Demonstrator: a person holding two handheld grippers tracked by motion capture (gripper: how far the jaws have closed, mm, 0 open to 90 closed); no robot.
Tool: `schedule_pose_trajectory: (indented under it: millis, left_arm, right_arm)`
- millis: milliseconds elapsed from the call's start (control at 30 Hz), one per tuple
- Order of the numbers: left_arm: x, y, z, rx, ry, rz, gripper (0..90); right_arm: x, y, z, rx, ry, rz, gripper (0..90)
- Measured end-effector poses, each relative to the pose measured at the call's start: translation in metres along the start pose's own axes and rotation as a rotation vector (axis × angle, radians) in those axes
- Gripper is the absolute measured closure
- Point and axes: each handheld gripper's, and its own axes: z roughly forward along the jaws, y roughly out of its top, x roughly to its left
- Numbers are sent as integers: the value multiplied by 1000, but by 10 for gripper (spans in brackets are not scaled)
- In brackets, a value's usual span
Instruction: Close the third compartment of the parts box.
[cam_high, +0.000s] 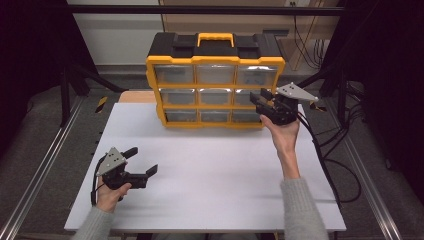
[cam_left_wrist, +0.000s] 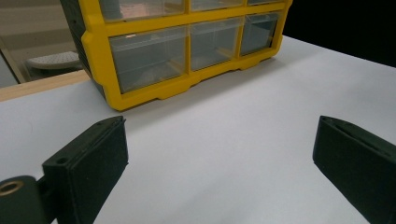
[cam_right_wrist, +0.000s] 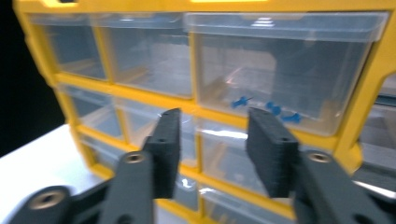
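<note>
White tabletop (cam_high: 210, 175), dark room around it, so the yellow drawer organizer (cam_high: 215, 80) at the far edge really pops. It stands upright, clear drawers facing the person, long side running across the table. The middle-right drawer (cam_high: 245, 96) looks like the target: the right gripper (cam_high: 261, 100) sits right in front of it, jaws partly apart with nothing between them. From the right gripper view, blue pushpins (cam_right_wrist: 266, 108) sit in a drawer just above the jaws. The left gripper (cam_high: 142, 161) is wide open, well apart, near the front-left of the table.
</note>
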Motion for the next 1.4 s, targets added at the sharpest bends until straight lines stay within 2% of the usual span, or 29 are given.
schedule_pose_trajectory:
  millis: [167, 333, 467, 600, 933, 1400]
  left_arm:
    - [0, 0, 0, -1, 1, -1, 27]
    - [0, 0, 0, 0, 1, 1, 27]
    - [0, 0, 0, 2, 2, 0, 27]
    - [0, -1, 1, 5, 3, 0, 26]
    - [0, -1, 1, 7, 4, 2, 24]
    - [0, -1, 0, 1, 6, 4, 26]
  right_arm:
    - [6, -16, -14, -16, 29, -13, 339]
    - [7, -34, -24, 2, 57, 13, 228]
    - [8, -46, -31, 9, 73, 29, 175]
    - [9, -56, -39, 16, 90, 22, 129]
    - [11, -83, -59, 19, 119, 46, 82]
    - [6, -112, -82, 60, 113, 61, 60]
